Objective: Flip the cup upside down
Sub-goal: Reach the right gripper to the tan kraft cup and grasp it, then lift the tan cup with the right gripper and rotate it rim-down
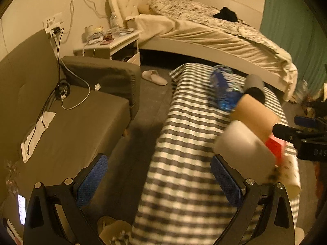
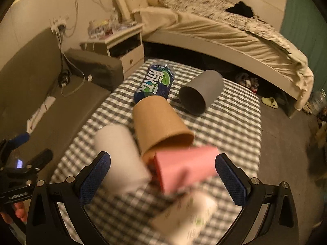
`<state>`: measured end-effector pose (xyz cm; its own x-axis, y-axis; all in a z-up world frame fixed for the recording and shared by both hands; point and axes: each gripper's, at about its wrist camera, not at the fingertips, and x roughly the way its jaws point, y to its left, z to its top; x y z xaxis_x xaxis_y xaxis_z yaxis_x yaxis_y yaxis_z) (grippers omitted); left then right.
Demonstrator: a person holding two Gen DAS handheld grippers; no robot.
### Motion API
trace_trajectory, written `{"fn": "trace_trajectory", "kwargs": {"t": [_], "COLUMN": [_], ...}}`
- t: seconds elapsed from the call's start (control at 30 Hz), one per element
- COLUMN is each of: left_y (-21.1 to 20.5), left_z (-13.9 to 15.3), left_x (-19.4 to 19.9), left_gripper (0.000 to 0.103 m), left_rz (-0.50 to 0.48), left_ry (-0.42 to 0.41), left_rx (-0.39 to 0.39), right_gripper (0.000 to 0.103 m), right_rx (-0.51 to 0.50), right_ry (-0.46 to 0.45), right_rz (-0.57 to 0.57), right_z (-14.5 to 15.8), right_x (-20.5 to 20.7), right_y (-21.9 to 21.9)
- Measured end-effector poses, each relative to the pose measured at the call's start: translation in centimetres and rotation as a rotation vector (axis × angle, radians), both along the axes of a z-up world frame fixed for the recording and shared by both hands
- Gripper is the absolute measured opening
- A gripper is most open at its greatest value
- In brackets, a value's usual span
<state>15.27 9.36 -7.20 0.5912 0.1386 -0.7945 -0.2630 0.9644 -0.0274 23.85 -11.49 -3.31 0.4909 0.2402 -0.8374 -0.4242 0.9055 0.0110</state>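
Observation:
Several cups lie on their sides on a grey-and-white checked table (image 2: 231, 126): a grey cup (image 2: 201, 90), a brown paper cup (image 2: 159, 120), a white cup (image 2: 120, 155), a pink cup (image 2: 184, 166) and a patterned white cup (image 2: 188, 214). My right gripper (image 2: 162, 171) is open, its blue pads either side of the white and pink cups, not touching. My left gripper (image 1: 159, 177) is open and empty at the table's left edge, the white cup (image 1: 243, 143) just beyond its right pad. The brown cup (image 1: 255, 112) and grey cup (image 1: 254, 85) lie further on.
A blue bottle (image 2: 156, 82) lies at the table's far end, also in the left wrist view (image 1: 223, 87). A grey sofa (image 1: 67, 122) stands left, a bed (image 1: 204, 32) and nightstand (image 1: 114, 42) behind. Slippers (image 1: 154, 77) lie on the floor.

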Motion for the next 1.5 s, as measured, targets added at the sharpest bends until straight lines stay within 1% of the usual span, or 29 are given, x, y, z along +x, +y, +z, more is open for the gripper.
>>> {"fn": "trace_trajectory", "kwargs": {"t": [0.13, 0.33, 0.43, 0.5, 0.53, 0.57, 0.6, 0.7, 0.73, 0.83, 0.9, 0.97, 1.03, 1.17, 1.23, 1.33, 1.43, 1.5], "left_y": [0.9, 1.2, 1.1, 1.1, 1.1, 1.2, 1.2, 1.2, 1.2, 1.3, 1.2, 1.1, 1.0, 0.7, 0.5, 0.3, 0.2, 0.1], "left_z": [-1.4, -3.2, -3.7, -3.8, -3.8, -3.8, -3.7, -3.3, -3.1, -2.4, -1.8, -0.9, 0.3, 2.8, 3.9, 5.2, 6.0, 6.1], "left_x": [1.6, 3.0, 3.3, 3.4, 3.3, 3.3, 3.2, 3.0, 2.9, 2.4, 2.0, 1.6, 0.9, -0.8, -1.8, -3.5, -5.4, -6.9], "left_gripper": [0.103, 0.103, 0.103, 0.103, 0.103, 0.103, 0.103, 0.103, 0.103, 0.103, 0.103, 0.103, 0.103, 0.103, 0.103, 0.103, 0.103, 0.103], "left_rz": [0.01, 0.004, -0.002, 0.0, 0.0, 0.001, 0.002, 0.005, 0.006, 0.008, 0.008, 0.006, 0.003, -0.003, -0.008, -0.02, -0.035, -0.048], "left_ry": [0.024, 0.057, 0.068, 0.074, 0.075, 0.076, 0.075, 0.069, 0.065, 0.051, 0.042, 0.027, 0.004, -0.046, -0.069, -0.094, -0.108, -0.112], "left_rx": [-0.005, -0.009, -0.01, -0.013, -0.017, -0.018, -0.018, -0.018, -0.02, -0.029, -0.031, -0.031, -0.028, -0.029, -0.028, -0.025, -0.028, -0.025], "right_gripper": [0.103, 0.103, 0.098, 0.097, 0.096, 0.092, 0.092, 0.087, 0.083, 0.083, 0.082, 0.082, 0.082, 0.082, 0.082, 0.082, 0.083, 0.083], "right_rx": [-0.055, -0.069, -0.095, -0.087, -0.085, -0.086, -0.087, -0.109, -0.101, -0.083, -0.081, -0.073, -0.054, -0.033, -0.024, -0.021, -0.028, -0.025], "right_ry": [0.064, 0.119, 0.138, 0.155, 0.165, 0.17, 0.182, 0.162, 0.155, 0.131, 0.102, 0.071, 0.032, -0.013, -0.031, -0.053, -0.057, -0.044], "right_rz": [0.055, 0.103, 0.12, 0.128, 0.131, 0.134, 0.143, 0.16, 0.156, 0.131, 0.117, 0.107, 0.087, 0.05, 0.025, -0.014, -0.063, -0.097], "right_z": [-2.8, -5.0, -5.9, -6.3, -6.6, -6.8, -7.0, -7.0, -6.7, -5.6, -4.4, -2.9, -0.8, 3.0, 5.0, 7.4, 8.7, 8.9], "right_x": [3.7, 6.2, 7.0, 7.5, 7.6, 7.8, 7.8, 7.5, 7.4, 7.0, 6.5, 5.9, 5.3, 3.8, 2.4, -0.2, -3.3, -5.6], "right_y": [1.6, 2.5, 3.0, 3.1, 3.2, 3.3, 3.6, 4.2, 4.2, 4.2, 4.0, 3.9, 3.6, 2.9, 2.5, 1.9, 1.1, 0.7]}}
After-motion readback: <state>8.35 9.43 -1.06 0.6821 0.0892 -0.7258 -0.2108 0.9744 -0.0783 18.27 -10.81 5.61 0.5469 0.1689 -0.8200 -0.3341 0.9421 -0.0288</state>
